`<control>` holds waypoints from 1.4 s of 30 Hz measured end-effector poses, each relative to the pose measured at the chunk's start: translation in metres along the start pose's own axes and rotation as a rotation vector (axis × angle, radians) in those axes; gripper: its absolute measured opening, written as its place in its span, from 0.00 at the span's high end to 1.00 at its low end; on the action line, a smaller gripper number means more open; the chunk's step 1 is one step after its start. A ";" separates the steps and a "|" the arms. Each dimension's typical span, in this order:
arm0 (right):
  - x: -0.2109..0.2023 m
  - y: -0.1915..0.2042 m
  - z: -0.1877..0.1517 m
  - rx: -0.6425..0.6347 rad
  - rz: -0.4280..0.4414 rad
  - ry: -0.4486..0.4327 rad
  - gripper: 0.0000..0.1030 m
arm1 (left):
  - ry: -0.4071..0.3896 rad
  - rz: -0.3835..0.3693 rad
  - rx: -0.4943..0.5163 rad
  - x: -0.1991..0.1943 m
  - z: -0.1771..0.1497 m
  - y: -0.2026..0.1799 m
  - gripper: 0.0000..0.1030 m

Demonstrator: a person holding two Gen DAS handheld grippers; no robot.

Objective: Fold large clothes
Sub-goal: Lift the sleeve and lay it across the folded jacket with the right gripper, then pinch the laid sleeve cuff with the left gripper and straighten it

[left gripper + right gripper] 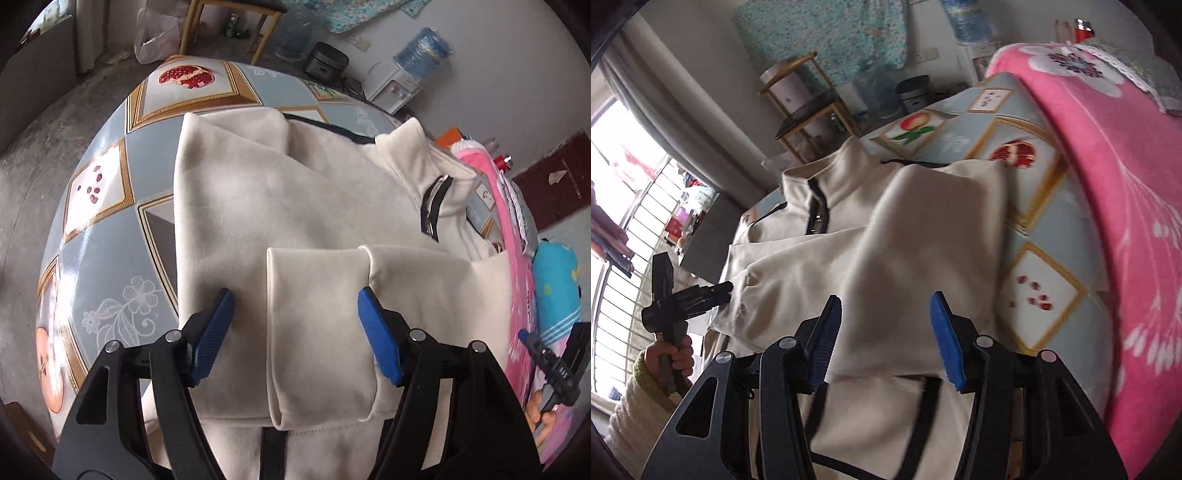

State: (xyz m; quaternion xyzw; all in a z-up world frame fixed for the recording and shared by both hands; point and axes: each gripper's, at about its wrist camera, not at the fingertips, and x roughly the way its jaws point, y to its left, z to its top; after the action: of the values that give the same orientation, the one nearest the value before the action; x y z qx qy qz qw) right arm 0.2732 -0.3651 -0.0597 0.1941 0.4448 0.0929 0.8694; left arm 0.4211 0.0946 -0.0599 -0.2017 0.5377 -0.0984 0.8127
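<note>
Cream zip-collar jacket spread on the patterned surface, sleeves folded across its front. Left hand-held gripper above the jacket's sleeve cuff, blue pads spread, gripping nothing. Right hand-held gripper over the jacket's other sleeve, likewise spread, empty. Pink blanket beside the jacket.

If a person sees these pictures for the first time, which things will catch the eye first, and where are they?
First comes the cream jacket, spread across the middle of the table with both sleeves folded over its front and its zipped collar at the far end. Next is the tablecloth under it, grey-blue with framed fruit pictures. Then the bright pink blanket, lying along the table's right side in the right wrist view.
</note>
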 end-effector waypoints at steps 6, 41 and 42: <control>0.011 -0.025 -0.005 0.042 -0.015 0.005 0.52 | 0.013 0.009 0.038 0.007 0.002 -0.011 0.55; 0.081 -0.022 0.067 -0.003 -0.326 -0.057 0.95 | -0.175 0.270 0.347 -0.024 0.004 -0.020 0.93; 0.085 -0.024 0.065 -0.002 -0.333 -0.047 0.95 | -0.152 0.286 0.338 -0.017 0.003 -0.016 0.93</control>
State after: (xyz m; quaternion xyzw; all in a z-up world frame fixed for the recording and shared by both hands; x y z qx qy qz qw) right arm 0.3758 -0.3747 -0.0977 0.1189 0.4502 -0.0565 0.8832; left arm 0.4185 0.0871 -0.0379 0.0087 0.4741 -0.0553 0.8787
